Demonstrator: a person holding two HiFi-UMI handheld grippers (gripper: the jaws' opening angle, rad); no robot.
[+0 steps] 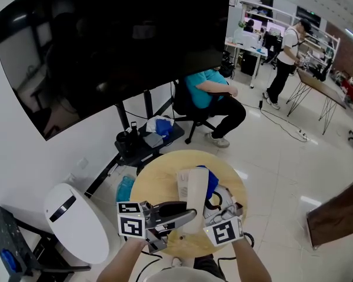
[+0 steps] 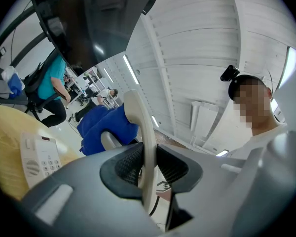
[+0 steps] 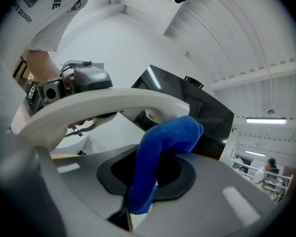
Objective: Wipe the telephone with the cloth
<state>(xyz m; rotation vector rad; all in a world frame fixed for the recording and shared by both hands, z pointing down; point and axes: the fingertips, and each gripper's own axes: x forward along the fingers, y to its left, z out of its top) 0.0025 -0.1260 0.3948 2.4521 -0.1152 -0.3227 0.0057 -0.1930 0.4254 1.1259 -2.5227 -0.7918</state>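
Blue cloth [image 3: 164, 144], cream telephone handset [image 3: 103, 105], pale yellow table [image 1: 156, 184], black-and-white square markers [image 1: 131, 226] on the grey left hand-held gripper [image 2: 148, 164]

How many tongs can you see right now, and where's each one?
2. The left tongs are clamped on the telephone handset above the round table; the right tongs, beside them, hold the blue cloth by the handset.

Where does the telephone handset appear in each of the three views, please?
Head view: the handset stands upright, low centre, over the round table, gripped by the left claw.
Left gripper view: the handset rises edge-on at centre, from between the jaws.
Right gripper view: the handset is a white arc across the upper left.
Shared landmark: the blue cloth, close by the handset in all three.
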